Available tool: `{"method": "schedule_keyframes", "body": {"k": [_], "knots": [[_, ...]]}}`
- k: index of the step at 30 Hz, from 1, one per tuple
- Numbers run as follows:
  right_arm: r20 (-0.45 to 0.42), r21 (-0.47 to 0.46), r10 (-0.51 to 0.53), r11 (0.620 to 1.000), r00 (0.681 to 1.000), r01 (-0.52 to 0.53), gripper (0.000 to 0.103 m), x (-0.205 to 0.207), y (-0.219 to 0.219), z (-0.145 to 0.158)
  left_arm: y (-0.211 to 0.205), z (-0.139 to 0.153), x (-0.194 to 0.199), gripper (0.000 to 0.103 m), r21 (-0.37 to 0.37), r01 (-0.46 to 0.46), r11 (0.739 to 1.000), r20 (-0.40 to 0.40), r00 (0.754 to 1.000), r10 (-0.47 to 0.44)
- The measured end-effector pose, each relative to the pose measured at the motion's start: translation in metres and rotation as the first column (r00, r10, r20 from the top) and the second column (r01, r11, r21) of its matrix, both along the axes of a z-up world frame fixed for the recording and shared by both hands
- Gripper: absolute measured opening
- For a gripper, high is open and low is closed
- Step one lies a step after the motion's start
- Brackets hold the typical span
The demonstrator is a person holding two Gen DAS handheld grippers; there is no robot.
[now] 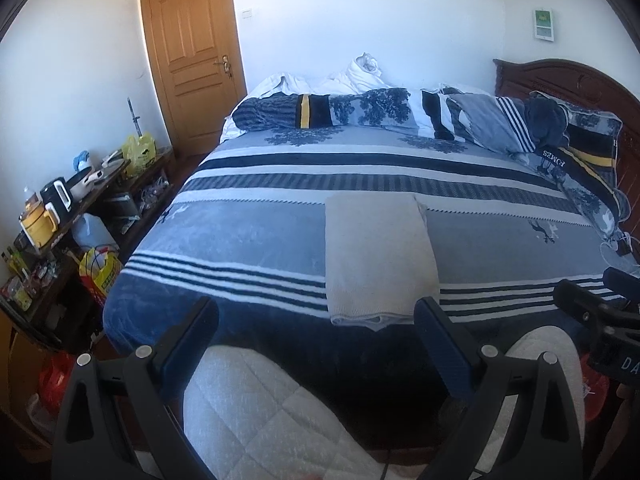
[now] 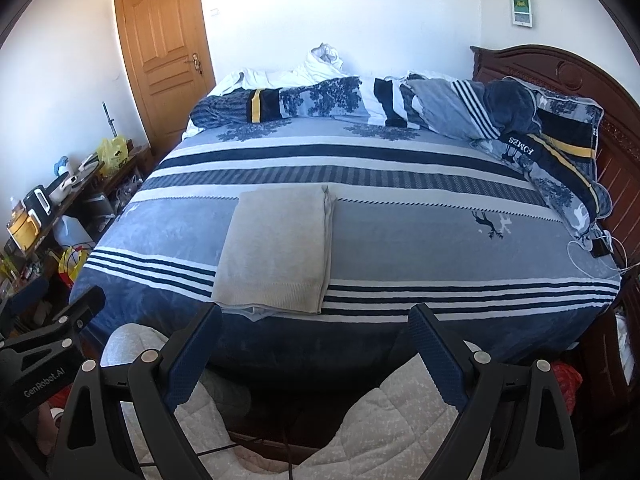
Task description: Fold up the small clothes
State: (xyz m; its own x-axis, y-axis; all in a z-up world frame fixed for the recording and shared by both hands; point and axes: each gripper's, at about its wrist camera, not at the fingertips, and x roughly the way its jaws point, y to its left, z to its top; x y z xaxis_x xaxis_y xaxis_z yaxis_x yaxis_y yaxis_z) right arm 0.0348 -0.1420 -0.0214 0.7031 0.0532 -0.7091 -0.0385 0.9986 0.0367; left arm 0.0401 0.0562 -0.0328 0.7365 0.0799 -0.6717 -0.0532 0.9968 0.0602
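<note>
The folded beige knit garment [image 1: 378, 258] lies flat on the bedspread [image 1: 248, 236], center of the left wrist frame, and left of center in the right wrist frame [image 2: 276, 248]. Its near hem sits on the navy/white stripes by the bed's front edge; a bit of lighter fabric pokes out under that hem. Can't tell what kind of garment it is, folded as it is; sleeves or neckline not visible.

My left gripper [image 1: 316, 344] is spread wide, nothing between the blue pads, held off the bed at the bottom of its frame. My right gripper [image 2: 316, 344] is likewise wide apart, holding nothing, bottom of its frame, apart from the cloth. Each shows at the other frame's edge, partly cut off: the right one at lower right in the left view, the left one at lower left in the right view.

Below the fingers, my quilted light-grey trousers [image 1: 256, 412] block the bed's front side & floor.

At the far end of the bed, a rumpled duvet [image 1: 360, 110] & pillows [image 1: 588, 144] are piled up, w/ white bedding behind. Dark wooden headboard [image 1: 560, 76] is at upper right, rim-cut. A charger w/ white cable [image 2: 598, 248] lies on the bed's right edge. Wooden door [image 1: 192, 48] is upper left. A cluttered side table [image 1: 80, 200] at left holds a yellow pot, a black appliance & bags; the small stuff there is too distorted to ID.
</note>
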Motion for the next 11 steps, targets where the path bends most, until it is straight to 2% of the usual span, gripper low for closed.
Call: {"method": "schedule_keyframes", "body": {"k": [4,11], "knots": [[-0.032,-0.004,0.002,1.0,0.999,-0.002,0.096,0.021,-0.003,-0.015,-0.002,-0.012,0.024,0.098,-0.004,0.016,1.0,-0.025,1.0,-0.016],[-0.102,-0.009,0.012,1.0,0.995,-0.013,0.096,0.073,-0.004,-0.052,-0.004,-0.051,0.081,0.098,-0.032,0.027,0.999,-0.111,0.993,-0.03]]}}
